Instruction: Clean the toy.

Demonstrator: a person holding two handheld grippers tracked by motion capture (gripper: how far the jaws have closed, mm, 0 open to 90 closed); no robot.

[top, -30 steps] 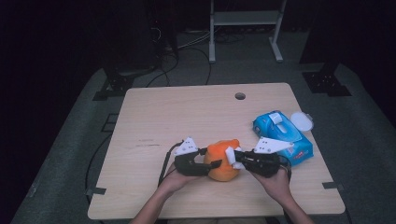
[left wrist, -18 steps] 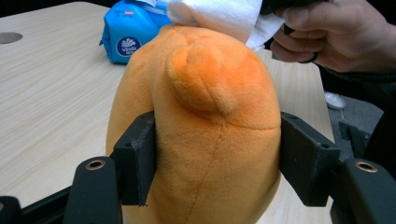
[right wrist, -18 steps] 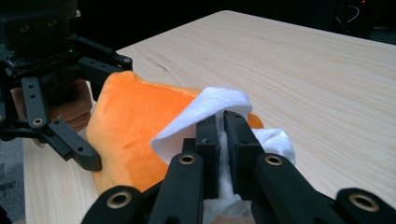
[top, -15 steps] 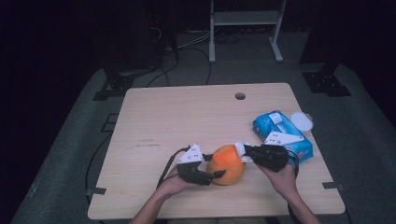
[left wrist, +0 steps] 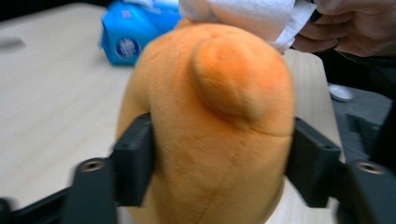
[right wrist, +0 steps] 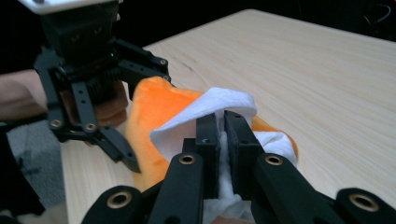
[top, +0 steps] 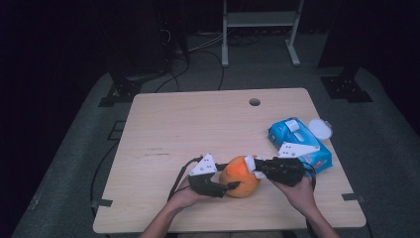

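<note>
Orange plush toy (top: pixel 239 176) sits near worktop (top: pixel 198 129) front edge, L gripper (left wrist: pixel 210 154) fingers clamped round it. R gripper (right wrist: pixel 223 140) fingers pinched on white tissue (right wrist: pixel 219 105) atop toy. Wipe w/ light strokes, keep L clamp firm so toy won't roll.

Plush toy (left wrist: pixel 210 130) base cropped (bottom edge), blurred.

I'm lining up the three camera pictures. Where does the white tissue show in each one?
High view: white tissue low centre, between the orange plush toy and right gripper.
Left gripper view: top edge, above the toy.
Right gripper view: centre, pinched in the jaws, draped on the toy.
Shared landmark: the orange plush toy.
</note>
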